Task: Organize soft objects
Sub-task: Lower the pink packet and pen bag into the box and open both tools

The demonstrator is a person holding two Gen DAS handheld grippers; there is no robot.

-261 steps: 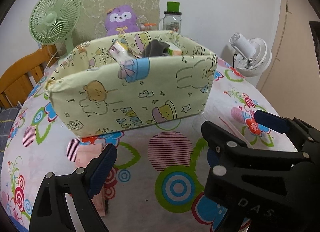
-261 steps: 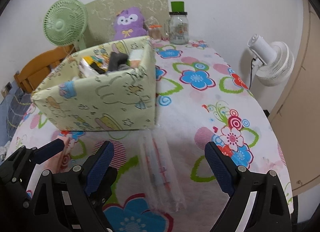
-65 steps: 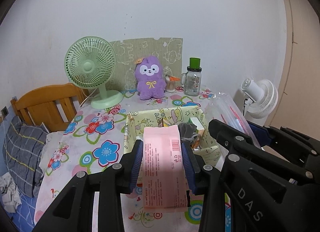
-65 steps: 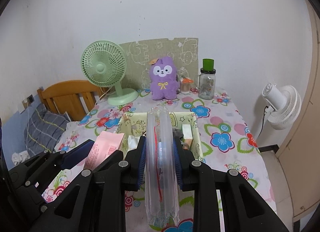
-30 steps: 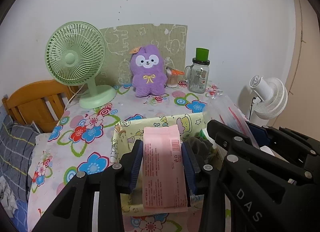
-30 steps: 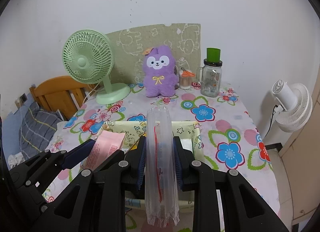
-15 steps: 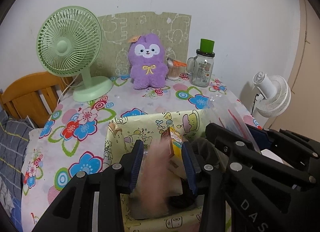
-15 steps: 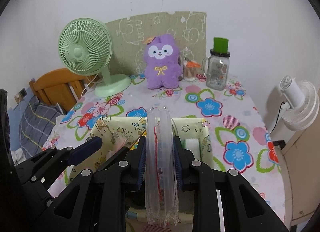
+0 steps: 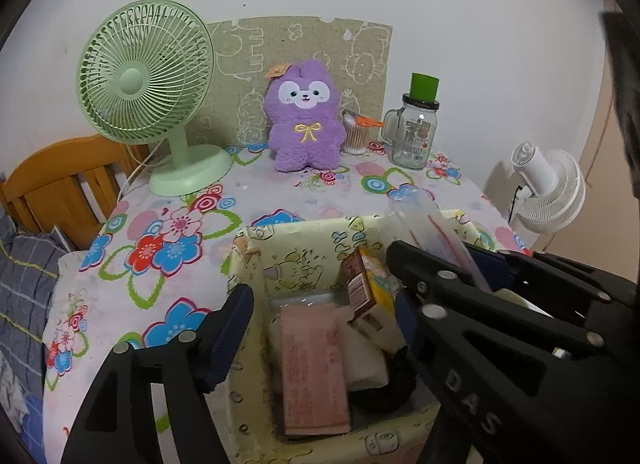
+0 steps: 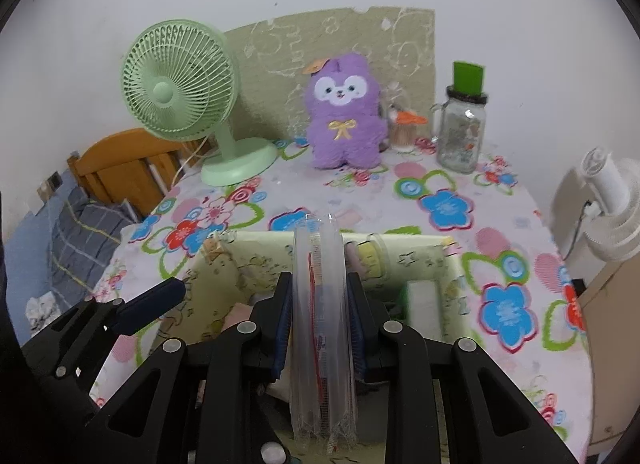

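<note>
Our left gripper (image 9: 320, 328) is opening, its fingers off the pink packet (image 9: 312, 368) lying in the fabric bin (image 9: 248, 248). Our right gripper (image 10: 320, 328) clamps the clear plastic packet (image 10: 320, 328), upright, directly above the bin.

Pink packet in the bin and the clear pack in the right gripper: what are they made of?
Pink packet: looks like matte printed plastic film or paper; flat, faintly creased. Clear pack: thin glossy transparent plastic; contents show through, bottom edge crinkled. Bin: seemingly printed fabric, soft rim.
</note>
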